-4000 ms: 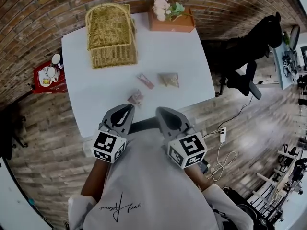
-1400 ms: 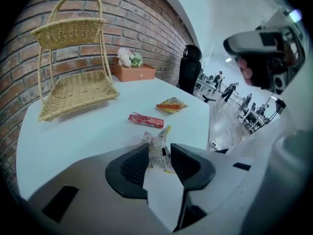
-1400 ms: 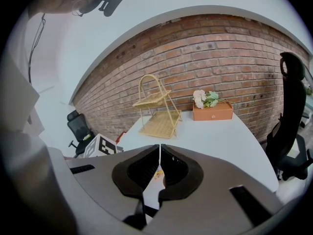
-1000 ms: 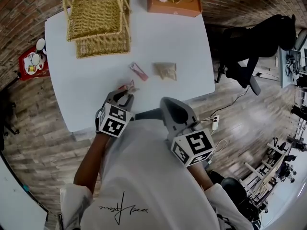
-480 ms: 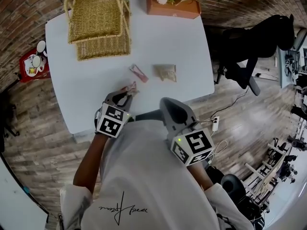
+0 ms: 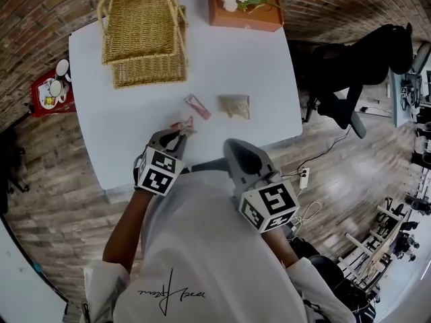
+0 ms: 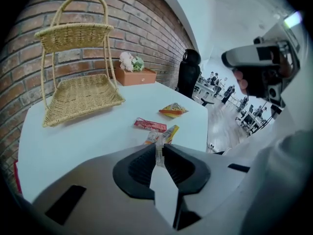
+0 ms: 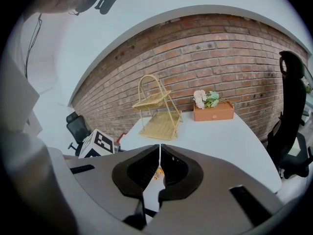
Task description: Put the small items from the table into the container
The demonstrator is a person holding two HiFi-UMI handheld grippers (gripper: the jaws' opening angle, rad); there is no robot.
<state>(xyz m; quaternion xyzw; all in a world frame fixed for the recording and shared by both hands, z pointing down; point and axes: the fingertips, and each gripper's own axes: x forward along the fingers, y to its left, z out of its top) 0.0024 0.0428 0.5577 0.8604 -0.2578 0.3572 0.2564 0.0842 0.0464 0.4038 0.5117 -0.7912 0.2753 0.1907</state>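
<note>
Three small packets lie on the white table (image 6: 121, 133). The nearest, an orange and clear packet (image 6: 183, 124) (image 7: 167, 132), has its clear edge between the jaws of my left gripper (image 6: 178, 134) (image 7: 158, 148). Those jaws are closing and pinch that edge. A red packet (image 6: 197, 106) (image 7: 150, 125) and a yellow-beige packet (image 6: 234, 105) (image 7: 172, 110) lie further out. A two-tier wicker basket (image 6: 143, 74) (image 7: 80, 94) (image 8: 159, 124) stands at the far left. My right gripper (image 6: 234, 148) (image 8: 160, 152) hangs shut and empty over the table's near edge.
An orange box of flowers (image 6: 244, 15) (image 7: 134, 75) (image 8: 212, 111) stands at the table's far edge by the brick wall. A black office chair (image 6: 350, 73) is at the right of the table. A red stool with cups (image 6: 50, 93) stands left of it.
The left gripper went out from the body to the nearest packet, and its jaws have narrowed onto the packet's edge. The right gripper stayed at the table's edge.
</note>
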